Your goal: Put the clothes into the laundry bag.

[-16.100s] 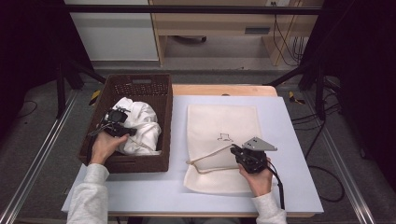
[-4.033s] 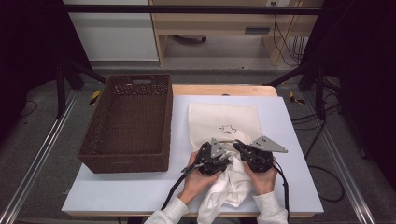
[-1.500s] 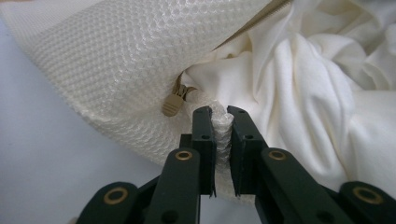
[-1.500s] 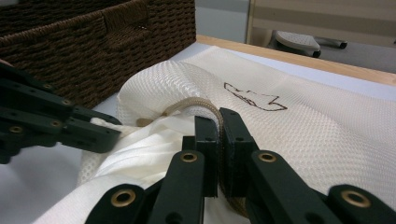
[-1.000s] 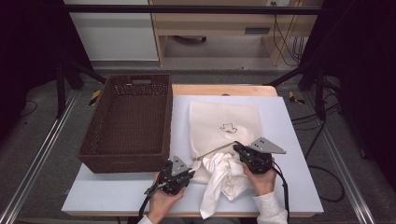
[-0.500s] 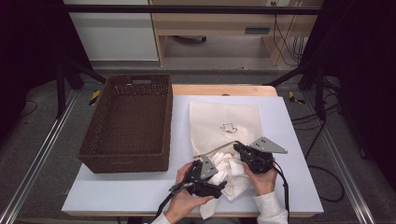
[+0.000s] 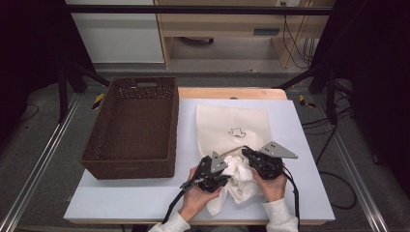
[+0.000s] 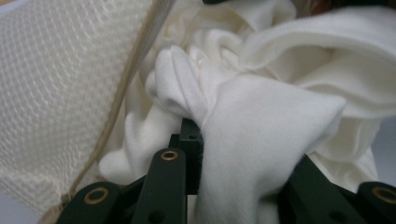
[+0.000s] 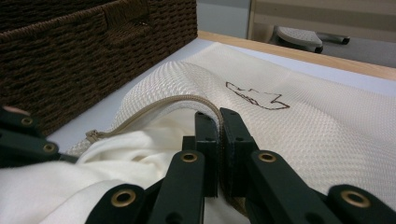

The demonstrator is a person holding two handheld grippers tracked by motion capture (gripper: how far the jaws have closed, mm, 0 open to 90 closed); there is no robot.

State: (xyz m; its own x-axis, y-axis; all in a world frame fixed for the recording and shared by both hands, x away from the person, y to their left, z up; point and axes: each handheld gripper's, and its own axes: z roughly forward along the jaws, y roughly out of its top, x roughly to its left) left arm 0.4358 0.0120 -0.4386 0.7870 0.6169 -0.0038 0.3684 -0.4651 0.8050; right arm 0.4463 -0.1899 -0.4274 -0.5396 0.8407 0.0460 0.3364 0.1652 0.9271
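A cream mesh bag [image 7: 232, 121] with a small dark drawing lies flat on the table, its zipped mouth toward the person. My right gripper [image 7: 245, 153] is shut on the bag's zipper edge [image 9: 187, 99] and lifts it. A white garment [image 7: 239, 186] lies bunched at that mouth, partly inside and partly trailing toward the table's front edge. My left gripper [image 7: 225, 170] has just been closing. In the left gripper view its jaws pinch a fold of the white garment [image 8: 261, 107], with the mesh bag [image 8: 56, 84] on the left.
A dark brown woven basket [image 7: 128, 169] stands on the left half of the table, close to the bag; its wall [image 9: 70, 56] fills the left of the right gripper view. A wooden strip [image 7: 227, 93] runs along the table's far edge.
My left gripper moved right from the table's front, left of the bag, up to the garment at the bag's mouth. The right gripper stayed put on the zipper edge.
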